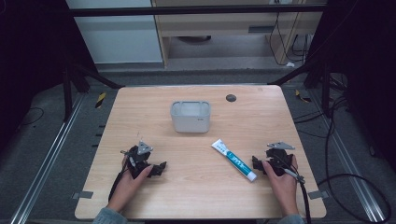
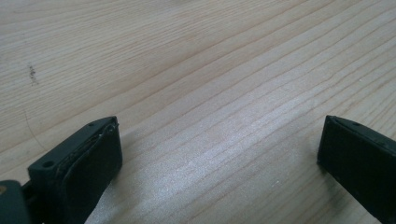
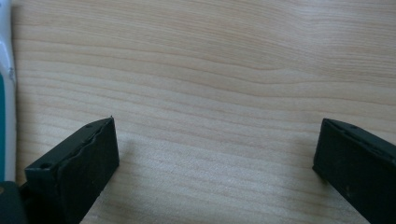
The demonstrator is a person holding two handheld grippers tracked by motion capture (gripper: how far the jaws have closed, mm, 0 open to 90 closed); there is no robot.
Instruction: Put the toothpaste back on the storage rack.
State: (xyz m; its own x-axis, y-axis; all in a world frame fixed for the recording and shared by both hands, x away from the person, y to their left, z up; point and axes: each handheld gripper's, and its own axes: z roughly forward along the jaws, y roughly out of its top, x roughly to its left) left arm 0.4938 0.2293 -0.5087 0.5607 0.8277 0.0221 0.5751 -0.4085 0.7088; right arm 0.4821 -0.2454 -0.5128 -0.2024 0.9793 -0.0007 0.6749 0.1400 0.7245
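Note:
A white toothpaste tube (image 1: 233, 160) with teal print lies flat on the wooden table (image 1: 196, 186), right of centre, cap end toward the person. My right gripper (image 1: 258, 164) rests on the table just right of the tube, apart from it. In the right gripper view its jaws (image 3: 215, 158) stand wide open over bare wood, with the tube's edge (image 3: 3, 93) at the far left. My left gripper (image 1: 156, 169) rests on the table at the front left. Its jaws (image 2: 219, 158) are wide open with nothing between them.
A grey-white rectangular container (image 1: 190, 116) stands upright at the table's middle, toward the back. A small black round disc (image 1: 230, 98) sits near the back edge. Cables trail on the floor at the right (image 1: 355, 186).

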